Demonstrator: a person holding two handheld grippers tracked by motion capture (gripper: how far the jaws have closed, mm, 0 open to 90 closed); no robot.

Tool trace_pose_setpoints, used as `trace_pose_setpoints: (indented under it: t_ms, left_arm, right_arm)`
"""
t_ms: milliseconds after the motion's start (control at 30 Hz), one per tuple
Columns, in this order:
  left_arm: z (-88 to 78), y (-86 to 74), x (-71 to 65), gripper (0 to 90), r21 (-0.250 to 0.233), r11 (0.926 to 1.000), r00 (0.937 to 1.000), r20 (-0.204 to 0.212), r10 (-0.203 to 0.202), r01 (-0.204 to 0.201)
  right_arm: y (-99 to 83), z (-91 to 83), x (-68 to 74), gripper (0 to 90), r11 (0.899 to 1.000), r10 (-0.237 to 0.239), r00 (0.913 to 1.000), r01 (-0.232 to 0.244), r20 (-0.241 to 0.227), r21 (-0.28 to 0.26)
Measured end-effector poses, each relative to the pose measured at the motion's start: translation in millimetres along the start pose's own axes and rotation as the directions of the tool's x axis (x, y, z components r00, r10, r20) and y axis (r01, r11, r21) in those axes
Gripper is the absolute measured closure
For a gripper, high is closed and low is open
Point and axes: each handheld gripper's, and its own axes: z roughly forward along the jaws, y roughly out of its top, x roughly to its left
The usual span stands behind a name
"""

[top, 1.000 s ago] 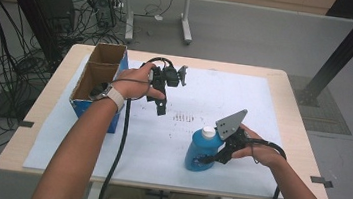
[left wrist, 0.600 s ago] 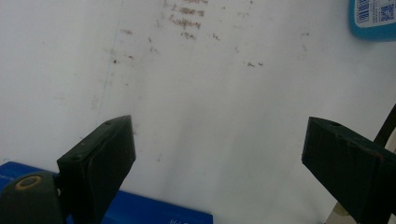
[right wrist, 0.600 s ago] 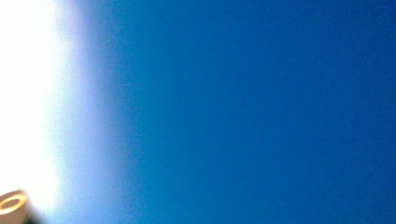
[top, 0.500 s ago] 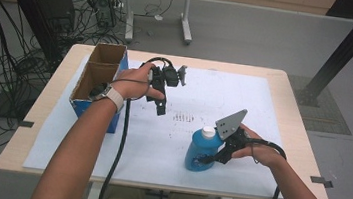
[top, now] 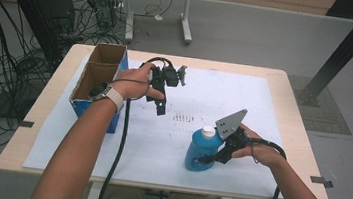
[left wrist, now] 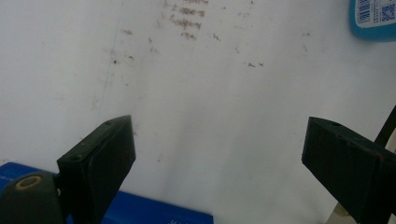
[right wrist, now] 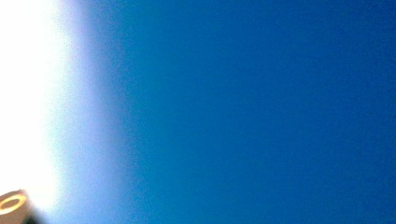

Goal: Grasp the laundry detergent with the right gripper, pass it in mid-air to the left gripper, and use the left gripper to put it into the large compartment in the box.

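While my right gripper [top: 211,156] clamps the blue bottle [top: 200,150], its barcode label unreadable, my left gripper [top: 161,109] hangs released at ten o'clock.

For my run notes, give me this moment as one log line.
left gripper: open, above white sheet | right gripper: shut on blue bottle | bottle: upright | cardboard box: table's left

One blue bottle [top: 200,150], one cardboard box [top: 97,76], two grippers.
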Motion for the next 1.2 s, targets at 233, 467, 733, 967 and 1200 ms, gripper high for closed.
trace_pose_setpoints:
  t_ms: [233,467,733,967,1200]
  left_arm:
    - [-0.3,-0.8,0.4,10.0,0.000,1.0000,1.0000,-0.001,-0.001,0.001]
    - [-0.7,-1.0,0.7,10.0,0.002,1.0000,1.0000,-0.001,0.000,0.000]
    - [-0.3,-1.2,0.3,10.0,0.004,1.0000,1.0000,-0.002,-0.001,0.001]
    - [-0.9,-1.7,0.0,10.0,0.003,1.0000,1.0000,-0.004,-0.004,0.004]
    - [-1.8,-3.5,0.3,9.9,0.002,1.0000,0.9999,-0.009,-0.005,0.005]
  right_arm:
    - [-0.2,0.0,-0.5,43.0,1.000,0.001,1.0000,-0.001,-0.002,-0.002]
    - [-0.1,0.0,-0.3,43.0,1.000,0.002,1.0000,-0.002,-0.001,-0.001]
    - [-0.2,0.1,-0.2,42.9,1.000,0.001,1.0000,-0.001,-0.001,-0.001]
    - [-0.5,0.0,-0.1,42.9,1.000,0.004,1.0000,-0.004,-0.001,-0.005]
    - [-1.2,0.0,0.2,42.9,1.000,0.004,1.0000,-0.004,0.002,-0.010]
